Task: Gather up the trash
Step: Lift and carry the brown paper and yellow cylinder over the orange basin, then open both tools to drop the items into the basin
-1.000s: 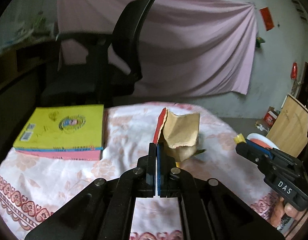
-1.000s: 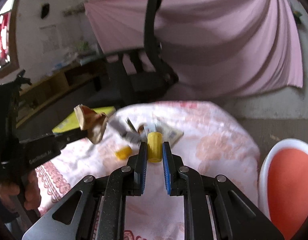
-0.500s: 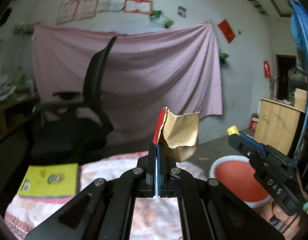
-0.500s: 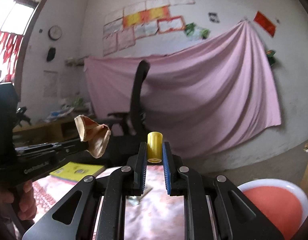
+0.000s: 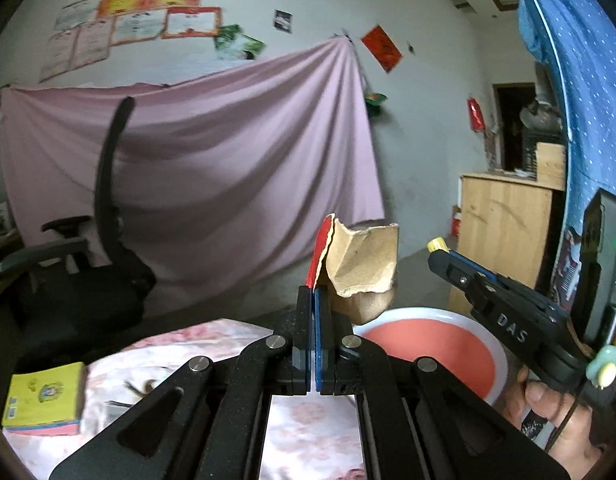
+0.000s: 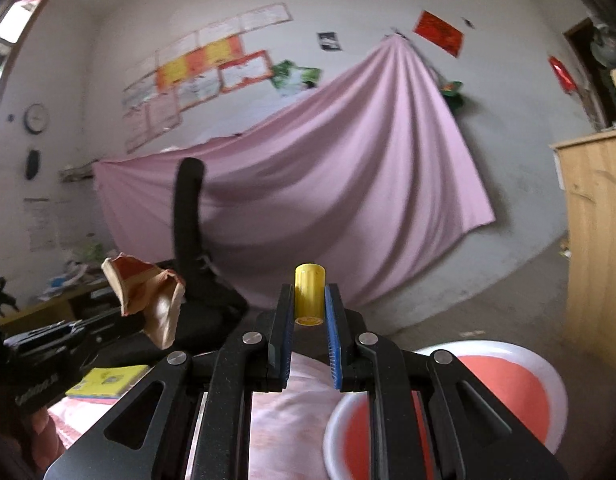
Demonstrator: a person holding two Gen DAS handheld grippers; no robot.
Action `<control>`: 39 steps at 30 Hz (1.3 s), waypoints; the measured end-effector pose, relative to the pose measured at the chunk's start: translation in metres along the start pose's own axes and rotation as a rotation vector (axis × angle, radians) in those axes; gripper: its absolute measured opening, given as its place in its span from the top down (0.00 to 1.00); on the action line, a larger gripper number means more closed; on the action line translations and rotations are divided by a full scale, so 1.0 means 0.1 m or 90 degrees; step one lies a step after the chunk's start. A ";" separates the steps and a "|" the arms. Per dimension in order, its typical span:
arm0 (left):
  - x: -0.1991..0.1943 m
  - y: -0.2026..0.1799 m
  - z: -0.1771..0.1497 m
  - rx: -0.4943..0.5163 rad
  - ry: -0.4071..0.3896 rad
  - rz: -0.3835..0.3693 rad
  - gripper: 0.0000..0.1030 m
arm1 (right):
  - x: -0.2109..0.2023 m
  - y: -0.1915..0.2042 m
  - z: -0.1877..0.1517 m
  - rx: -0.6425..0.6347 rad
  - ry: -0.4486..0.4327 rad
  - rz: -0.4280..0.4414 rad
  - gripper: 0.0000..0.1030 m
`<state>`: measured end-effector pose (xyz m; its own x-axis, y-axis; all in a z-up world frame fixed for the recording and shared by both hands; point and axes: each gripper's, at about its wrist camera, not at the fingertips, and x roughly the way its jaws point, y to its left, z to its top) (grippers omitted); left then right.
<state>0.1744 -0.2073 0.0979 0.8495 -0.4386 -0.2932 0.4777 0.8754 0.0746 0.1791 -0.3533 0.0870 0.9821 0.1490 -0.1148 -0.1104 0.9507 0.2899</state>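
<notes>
I am holding a torn carton scrap (image 5: pixel 360 268) clamped in my left hand-held gripper (image 5: pixel 313 300) and a yellow cap (image 6: pixel 309 294) pinched in the right hand-held gripper (image 6: pixel 308 304), both just above the red bin (image 6: pixel 520 392). Dropping them is left, and more litter near the book (image 5: pixel 44 398).

Two handheld grippers: left gripper (image 5: pixel 313 300), right gripper (image 6: pixel 310 300). One torn cardboard scrap (image 5: pixel 362 264), one yellow cap (image 6: pixel 309 294), one red basin (image 5: pixel 432 350), one yellow book (image 5: pixel 44 398), one office chair (image 5: pixel 88 280).

Pink sheet (image 6: pixel 328 184) drapes pale wall; black office chair (image 5: pixel 88 280), wooden cabinet (image 5: pixel 504 232)
</notes>
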 end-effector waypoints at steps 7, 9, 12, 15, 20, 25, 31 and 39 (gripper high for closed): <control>0.42 -0.29 -0.08 -0.017 0.061 -0.039 1.00 | 0.05 -0.25 -0.03 -0.008 0.045 -0.076 0.87; 0.51 -0.32 -0.10 -0.023 0.083 -0.048 1.00 | 0.07 -0.33 -0.05 -0.007 0.062 -0.092 0.87; 0.69 -0.38 -0.12 -0.031 0.119 -0.061 1.00 | 0.11 -0.41 -0.08 0.002 0.088 -0.112 0.87; 0.82 -0.43 -0.16 -0.032 0.161 -0.065 1.00 | 0.13 -0.49 -0.10 0.010 0.107 -0.127 0.87; 1.04 -0.51 -0.19 -0.046 0.224 -0.079 1.00 | 0.18 -0.60 -0.14 0.023 0.146 -0.147 0.87; 1.13 -0.51 -0.19 -0.075 0.254 -0.090 1.00 | 0.22 -0.66 -0.16 0.033 0.174 -0.159 0.87; 1.24 -0.44 -0.17 -0.120 0.289 -0.108 0.99 | 0.27 -0.73 -0.19 0.045 0.203 -0.167 0.86; 1.22 -0.25 -0.17 -0.153 0.299 -0.105 0.83 | 0.29 -0.73 -0.19 0.049 0.213 -0.168 0.79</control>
<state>0.2620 -0.2796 0.0440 0.5509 -0.4836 -0.6802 0.4847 0.8489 -0.2109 0.2123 -0.4134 0.0443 0.8701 -0.0038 -0.4928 0.1616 0.9469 0.2781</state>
